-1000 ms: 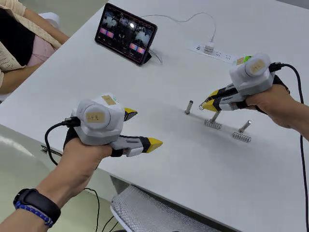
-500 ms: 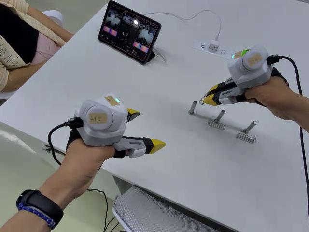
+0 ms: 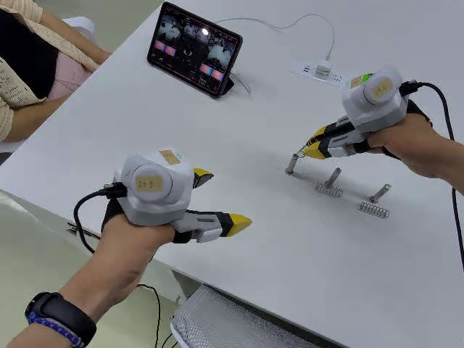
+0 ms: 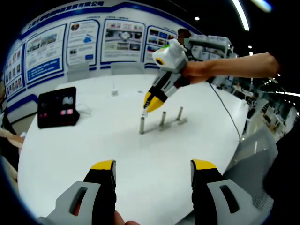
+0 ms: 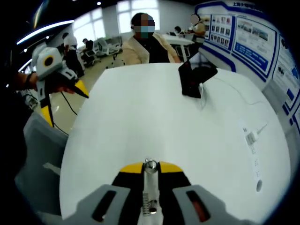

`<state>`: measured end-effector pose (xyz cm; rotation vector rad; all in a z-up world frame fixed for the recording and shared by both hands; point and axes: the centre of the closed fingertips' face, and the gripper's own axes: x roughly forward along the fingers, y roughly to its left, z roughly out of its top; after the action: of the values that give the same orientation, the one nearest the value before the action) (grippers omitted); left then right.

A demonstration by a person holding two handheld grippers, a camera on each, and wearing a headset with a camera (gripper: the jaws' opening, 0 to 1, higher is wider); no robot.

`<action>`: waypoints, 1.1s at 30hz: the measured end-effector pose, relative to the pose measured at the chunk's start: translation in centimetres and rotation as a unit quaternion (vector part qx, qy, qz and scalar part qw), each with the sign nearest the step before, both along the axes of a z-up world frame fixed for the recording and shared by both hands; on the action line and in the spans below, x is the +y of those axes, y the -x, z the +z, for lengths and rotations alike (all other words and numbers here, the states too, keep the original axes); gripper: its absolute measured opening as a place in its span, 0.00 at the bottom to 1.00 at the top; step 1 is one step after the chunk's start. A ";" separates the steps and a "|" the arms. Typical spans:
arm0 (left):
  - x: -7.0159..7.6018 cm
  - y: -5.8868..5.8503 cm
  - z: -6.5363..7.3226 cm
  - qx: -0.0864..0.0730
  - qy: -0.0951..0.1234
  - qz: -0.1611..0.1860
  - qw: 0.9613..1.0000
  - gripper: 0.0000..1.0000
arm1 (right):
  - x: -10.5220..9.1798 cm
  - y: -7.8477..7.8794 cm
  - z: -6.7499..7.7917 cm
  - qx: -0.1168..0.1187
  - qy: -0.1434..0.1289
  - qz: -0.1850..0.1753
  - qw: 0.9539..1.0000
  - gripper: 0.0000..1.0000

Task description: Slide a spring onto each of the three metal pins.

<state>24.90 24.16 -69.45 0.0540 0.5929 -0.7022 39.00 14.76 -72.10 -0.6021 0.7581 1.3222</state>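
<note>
Though higher before, spring (image 3: pixel 299 154) at pin (image 3: pixel 291 165).

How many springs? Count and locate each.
3: first spring in the right gripper; second spring on the table beside the middle pin; third spring beside the end pin.

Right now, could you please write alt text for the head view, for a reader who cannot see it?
The right hand-held gripper, shut on a spring, holds it over the leftmost pin of three on a white table. Loose springs lie beside the other two pins; the left hand-held gripper hovers open near the table's edge.
</note>
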 end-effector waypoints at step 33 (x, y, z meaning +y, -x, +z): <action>0.6 -0.1 -0.2 0.006 -0.010 0.001 1.000 0.65 | 1.8 0.7 -2.5 -0.015 0.048 0.072 0.996 0.13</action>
<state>25.00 24.72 -69.66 0.0675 0.6104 -0.6958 38.32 16.54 -74.58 -0.7648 0.7682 1.4104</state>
